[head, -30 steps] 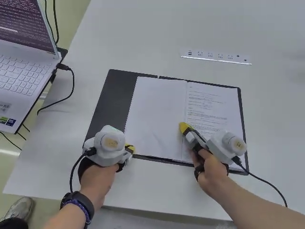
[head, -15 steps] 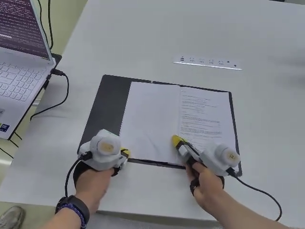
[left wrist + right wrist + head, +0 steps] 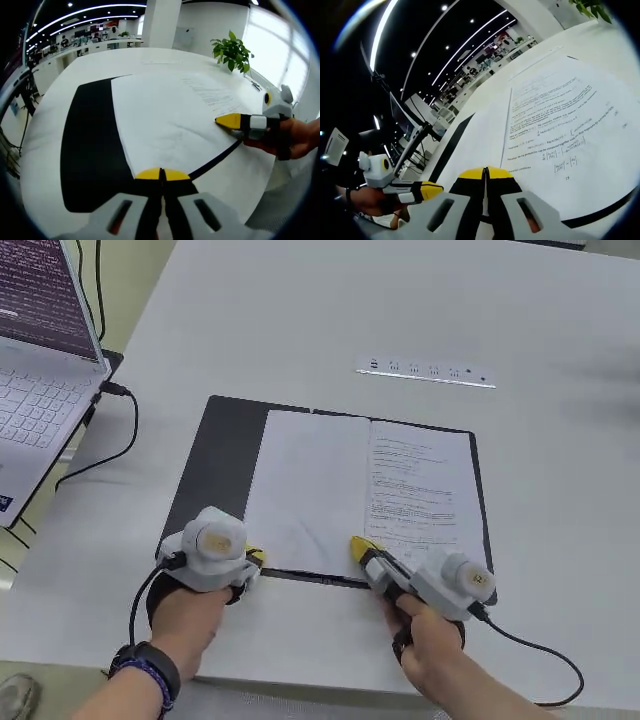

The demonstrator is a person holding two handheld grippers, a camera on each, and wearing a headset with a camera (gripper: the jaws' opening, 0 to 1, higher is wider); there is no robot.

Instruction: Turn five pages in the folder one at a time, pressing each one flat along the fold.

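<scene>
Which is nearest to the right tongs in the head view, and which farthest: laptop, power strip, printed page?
1. Printed page, just beside the right tongs.
2. Power strip, beyond the folder.
3. Laptop, at the far left edge.

Laptop cut off left — page txt illegible.

Head view is bright, even and sharp, with soft faint shadows on the table. Both gripper views have heavy fisheye, with edges bent and smeared. In the left gripper view the window is blown out and the pages are near white. The right gripper view is darker, ceiling strips glare, and the far background is possibly out of focus.
</scene>
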